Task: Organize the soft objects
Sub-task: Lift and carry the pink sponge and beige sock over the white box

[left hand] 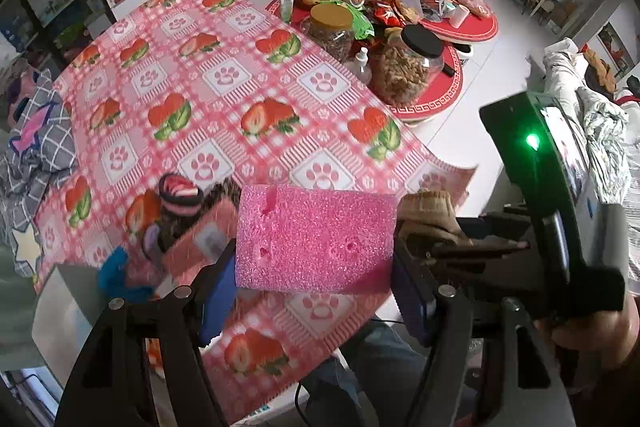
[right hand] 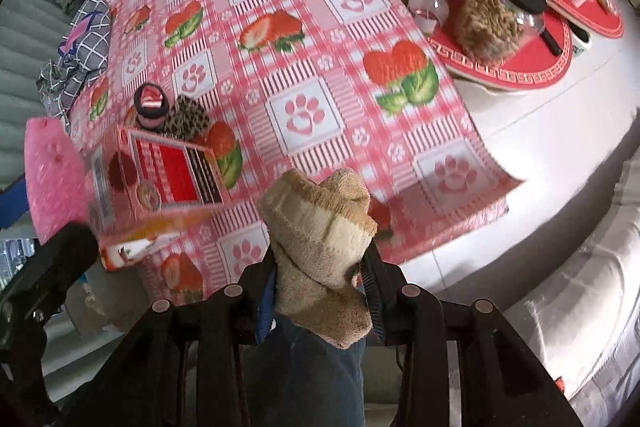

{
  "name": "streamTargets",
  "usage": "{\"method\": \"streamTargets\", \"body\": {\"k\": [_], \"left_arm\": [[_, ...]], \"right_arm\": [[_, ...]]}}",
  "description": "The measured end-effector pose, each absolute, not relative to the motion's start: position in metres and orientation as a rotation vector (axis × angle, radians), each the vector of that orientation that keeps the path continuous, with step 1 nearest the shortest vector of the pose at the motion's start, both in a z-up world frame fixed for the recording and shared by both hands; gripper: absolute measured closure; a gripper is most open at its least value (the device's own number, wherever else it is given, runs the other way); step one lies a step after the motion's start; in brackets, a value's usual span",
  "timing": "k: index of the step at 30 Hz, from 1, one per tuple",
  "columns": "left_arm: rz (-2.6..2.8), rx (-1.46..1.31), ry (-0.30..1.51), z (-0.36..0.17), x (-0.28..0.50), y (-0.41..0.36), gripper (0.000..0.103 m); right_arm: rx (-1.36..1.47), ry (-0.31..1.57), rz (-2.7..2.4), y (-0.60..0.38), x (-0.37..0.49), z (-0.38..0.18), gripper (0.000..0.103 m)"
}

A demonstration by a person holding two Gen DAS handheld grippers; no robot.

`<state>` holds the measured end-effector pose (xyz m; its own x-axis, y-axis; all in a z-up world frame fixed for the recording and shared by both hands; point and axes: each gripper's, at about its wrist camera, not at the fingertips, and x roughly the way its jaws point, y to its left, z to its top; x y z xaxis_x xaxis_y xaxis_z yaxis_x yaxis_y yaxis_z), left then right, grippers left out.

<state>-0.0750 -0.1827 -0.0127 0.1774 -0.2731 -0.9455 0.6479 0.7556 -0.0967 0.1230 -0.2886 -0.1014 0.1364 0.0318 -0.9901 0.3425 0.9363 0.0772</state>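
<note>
Both grippers pointed steeply down over the tablecloth's near edge, the left gripper clamping a pink sponge, the right gripper clamping a beige sock.

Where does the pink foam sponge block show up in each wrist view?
Left wrist: pink foam sponge block sits bottom centre, gripped in the left tool.
Right wrist: far left edge, partly cropped.
Shared landmark: the small red printed box beside it.

one pink sponge, one tan sock, one box, two jars
</note>
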Motion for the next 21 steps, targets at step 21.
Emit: {"method": "streamTargets", "body": {"k": [21], "left_arm": [[-0.377, 0.143, 1.257, -0.016, -0.095, -0.033, 0.03]], "right_arm": [[0.113, 1.488, -0.033, -0.176, 0.101, -0.123, 0.064]]}}
